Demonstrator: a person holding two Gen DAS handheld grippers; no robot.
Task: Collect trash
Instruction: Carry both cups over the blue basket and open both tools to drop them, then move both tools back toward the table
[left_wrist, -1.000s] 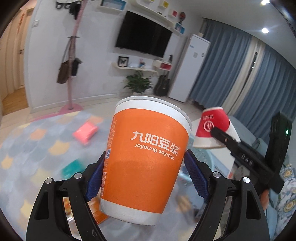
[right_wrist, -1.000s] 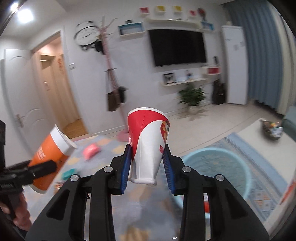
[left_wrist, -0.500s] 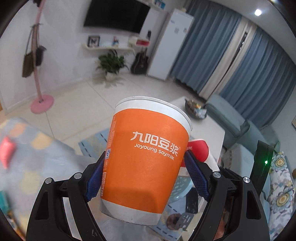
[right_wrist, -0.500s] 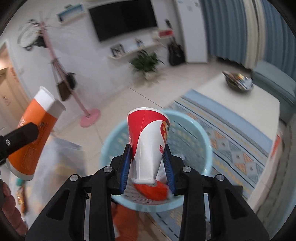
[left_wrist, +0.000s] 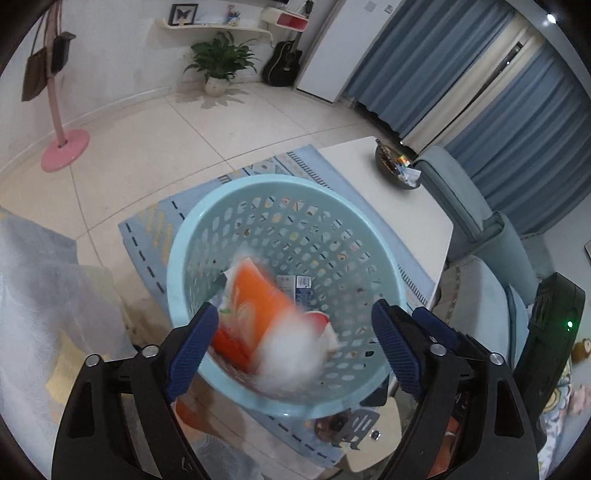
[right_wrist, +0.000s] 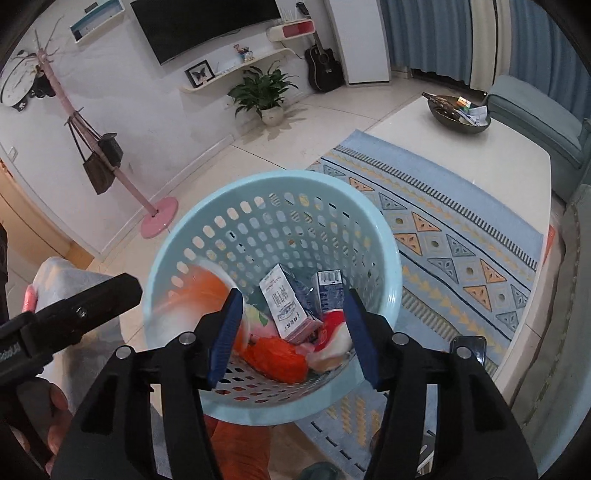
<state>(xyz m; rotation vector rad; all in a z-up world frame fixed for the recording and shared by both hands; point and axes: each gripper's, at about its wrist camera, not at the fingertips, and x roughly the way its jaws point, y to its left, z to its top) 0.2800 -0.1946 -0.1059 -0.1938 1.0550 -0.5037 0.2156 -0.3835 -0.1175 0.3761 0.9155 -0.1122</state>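
Note:
Both grippers hang open and empty over a light blue perforated basket (left_wrist: 192, 236) (right_wrist: 384, 236). In the left wrist view my left gripper (left_wrist: 295, 350) is above the orange soymilk cup (left_wrist: 255, 295), which is blurred, falling into the basket. In the right wrist view my right gripper (right_wrist: 295, 332) is above the red and white cup (right_wrist: 332, 339) lying in the basket beside milk cartons (right_wrist: 288, 306) and an orange wrapper (right_wrist: 277, 354). The orange cup (right_wrist: 207, 291) is a blur at the basket's left wall. The left gripper's finger (right_wrist: 74, 310) shows at the left.
The basket stands on a blue patterned rug (right_wrist: 461, 236) next to a white low table (right_wrist: 498, 147) with a dark bowl (right_wrist: 458, 110). A pink coat stand (right_wrist: 159, 218), a potted plant (right_wrist: 266, 92), a guitar (right_wrist: 325, 66) and a teal sofa (left_wrist: 480, 221) surround it.
Both grippers moved over the basket and opened. The orange cup left the left gripper and is falling in; the red and white cup left the right gripper and lies in the basket.

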